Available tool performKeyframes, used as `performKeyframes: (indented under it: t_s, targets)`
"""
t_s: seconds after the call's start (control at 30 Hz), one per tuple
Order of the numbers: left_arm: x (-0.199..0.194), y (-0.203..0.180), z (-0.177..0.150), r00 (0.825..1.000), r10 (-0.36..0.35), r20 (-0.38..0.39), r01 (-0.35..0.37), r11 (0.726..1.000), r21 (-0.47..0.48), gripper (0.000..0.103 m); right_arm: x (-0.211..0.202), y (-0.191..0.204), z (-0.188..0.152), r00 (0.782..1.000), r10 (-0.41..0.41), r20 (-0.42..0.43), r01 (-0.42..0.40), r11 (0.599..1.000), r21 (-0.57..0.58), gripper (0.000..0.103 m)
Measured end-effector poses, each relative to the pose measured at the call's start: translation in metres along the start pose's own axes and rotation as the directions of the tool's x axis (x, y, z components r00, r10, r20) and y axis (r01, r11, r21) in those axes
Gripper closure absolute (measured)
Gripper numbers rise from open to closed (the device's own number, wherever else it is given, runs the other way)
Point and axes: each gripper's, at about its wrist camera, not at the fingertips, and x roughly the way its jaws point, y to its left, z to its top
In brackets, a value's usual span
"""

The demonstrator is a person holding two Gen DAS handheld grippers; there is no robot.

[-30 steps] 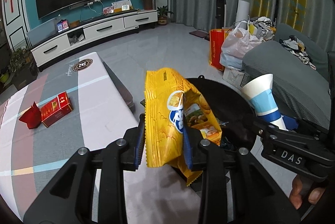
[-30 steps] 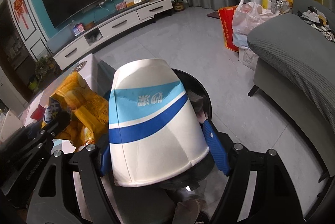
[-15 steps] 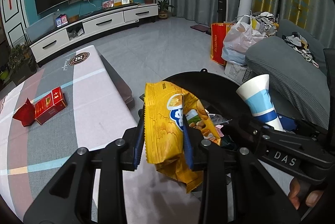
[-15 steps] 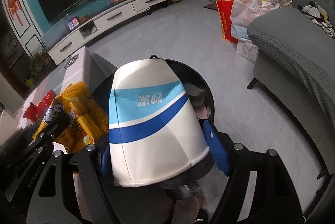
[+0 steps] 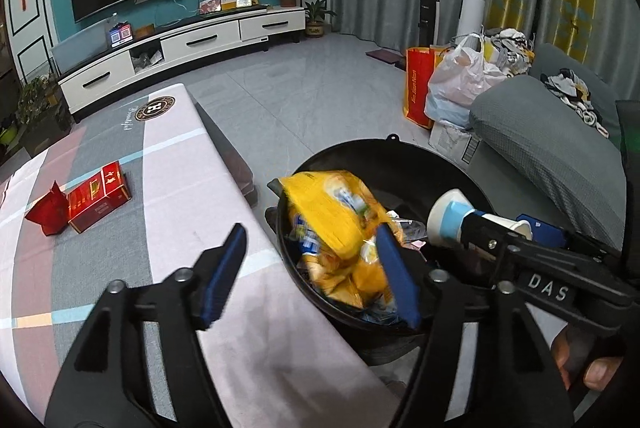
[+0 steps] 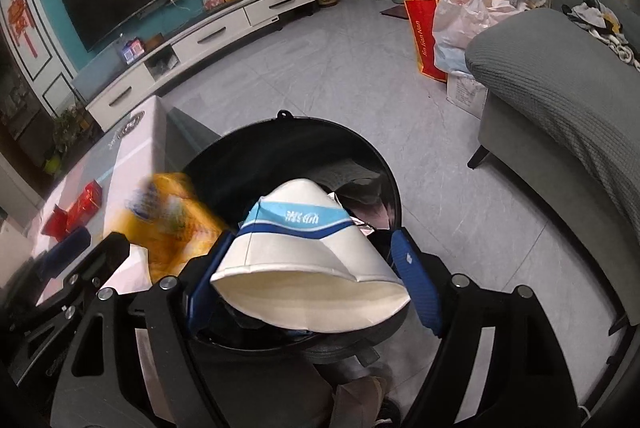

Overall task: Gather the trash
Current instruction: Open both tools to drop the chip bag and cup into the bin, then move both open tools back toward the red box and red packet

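Note:
My left gripper (image 5: 310, 270) is open over the table edge and the rim of the black trash bin (image 5: 452, 164). The yellow snack bag (image 5: 332, 212) is loose and blurred, dropping into the bin; it also shows in the right wrist view (image 6: 172, 212). My right gripper (image 6: 314, 278) stands open above the bin (image 6: 296, 128), and the white and blue paper cup (image 6: 304, 260) tips forward between its fingers, no longer squeezed. The cup (image 5: 452, 222) and right gripper also show in the left wrist view. A red cigarette pack (image 5: 100, 202) and crumpled red wrapper (image 5: 48, 208) lie on the table.
The cloth-covered table (image 5: 180, 156) is left of the bin. A grey sofa (image 6: 560, 88) stands at the right, with shopping bags (image 5: 452, 84) beside it. A TV cabinet (image 5: 180, 52) lines the far wall. Bare tiled floor (image 6: 340, 68) lies between.
Both grippers have opened. The yellow snack bag has left my left gripper and falls into the bin. The paper cup has been let go and tips down towards the bin.

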Motion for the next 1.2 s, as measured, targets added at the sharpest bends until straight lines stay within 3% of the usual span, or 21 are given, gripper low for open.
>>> performKeyframes:
  t_s: [0.47,0.77,1.0,1.1,1.2]
  targets:
    - [-0.029,0.051,-0.022,1.0,-0.002,0.012,0.004,0.991,-0.131,0.017,-0.018,0.012,0.003,0.99,0.116,0.082,-0.119,0.992,0.031,0.02]
    - [-0.055,0.121,-0.062,0.997,0.068,-0.033,-0.073,0.972,-0.223,0.014,-0.02,0.076,-0.008,0.982,0.177,0.072,-0.167,0.977,-0.132,0.02]
    - [-0.08,0.181,-0.094,0.985,0.172,-0.035,-0.175,0.947,-0.268,0.014,-0.019,0.134,-0.031,0.98,0.195,0.038,-0.173,0.932,-0.319,0.018]
    - [-0.087,0.211,-0.109,0.978,0.207,-0.031,-0.206,0.928,-0.312,0.014,-0.016,0.157,-0.043,0.981,0.191,0.021,-0.167,0.905,-0.392,0.012]
    - [-0.092,0.244,-0.119,0.978,0.204,-0.043,-0.203,0.887,-0.415,0.014,-0.011,0.173,-0.054,0.981,0.192,-0.003,-0.174,0.886,-0.431,0.008]
